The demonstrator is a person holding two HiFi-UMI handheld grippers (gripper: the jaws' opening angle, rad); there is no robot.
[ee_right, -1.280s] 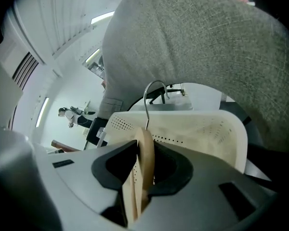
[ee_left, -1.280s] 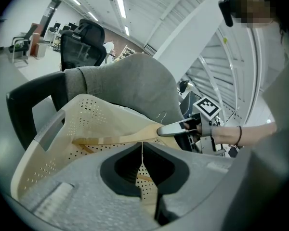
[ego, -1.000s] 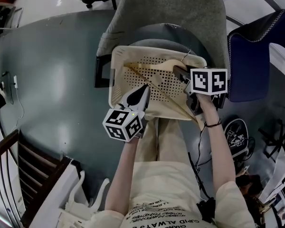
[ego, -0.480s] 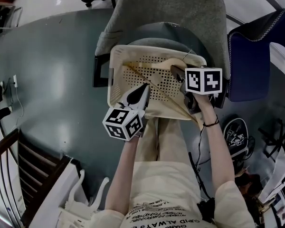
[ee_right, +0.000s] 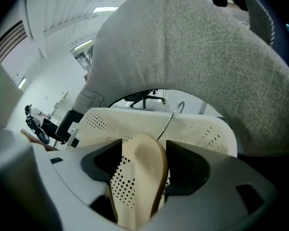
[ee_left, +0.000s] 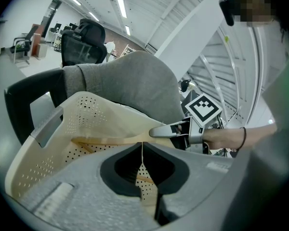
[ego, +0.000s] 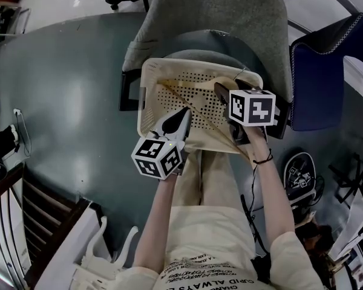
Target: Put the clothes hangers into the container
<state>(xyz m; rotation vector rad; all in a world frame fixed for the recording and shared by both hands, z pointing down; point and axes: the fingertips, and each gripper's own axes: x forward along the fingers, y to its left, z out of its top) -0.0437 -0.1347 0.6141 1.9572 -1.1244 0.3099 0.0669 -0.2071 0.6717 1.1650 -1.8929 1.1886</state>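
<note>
Letting go of the hanger [ego: 199, 115], which is lying slantwise in the container [ego: 146, 95]: my right gripper [ego: 225, 94] has just been opening, jaws wide around its end. My left gripper [ego: 183, 116] is pinching the container's near rim. Next, I'm judging, the right needs lifting clear.

The right gripper [ego: 222, 90] hides part of the hanger [ego: 196, 109] in head view.
</note>
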